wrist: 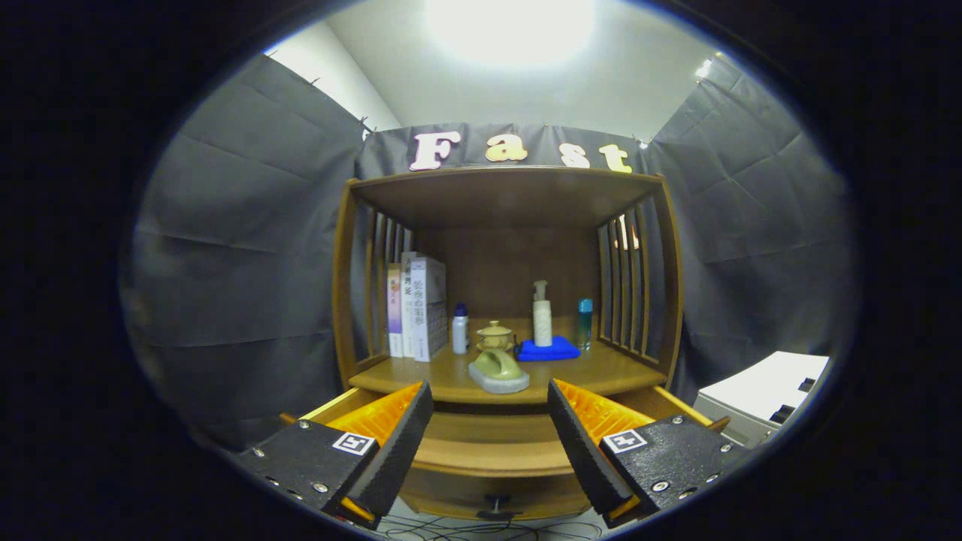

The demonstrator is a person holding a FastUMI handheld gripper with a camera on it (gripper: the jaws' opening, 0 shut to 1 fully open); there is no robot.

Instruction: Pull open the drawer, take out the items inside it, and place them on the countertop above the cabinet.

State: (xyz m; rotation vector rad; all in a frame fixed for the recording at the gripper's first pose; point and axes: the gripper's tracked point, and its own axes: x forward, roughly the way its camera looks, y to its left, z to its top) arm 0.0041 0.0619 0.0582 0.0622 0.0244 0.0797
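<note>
Two textured fingers of the gripper (490, 439) sit spread wide, gripping nothing, above the pulled-out wooden drawer (492, 454) with its small dark knob. Just past them on the smooth countertop (601, 372) sits a rounded green item on a grey base (498, 371); behind that, a folded blue cloth (549, 349).

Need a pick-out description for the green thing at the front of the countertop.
Start at the wooden cabinet and its countertop. At the front edge, beyond the open gripper, lies a pale green handled object on a grey base. Unlike the upright books and bottles behind, it sits low and alone.
</note>
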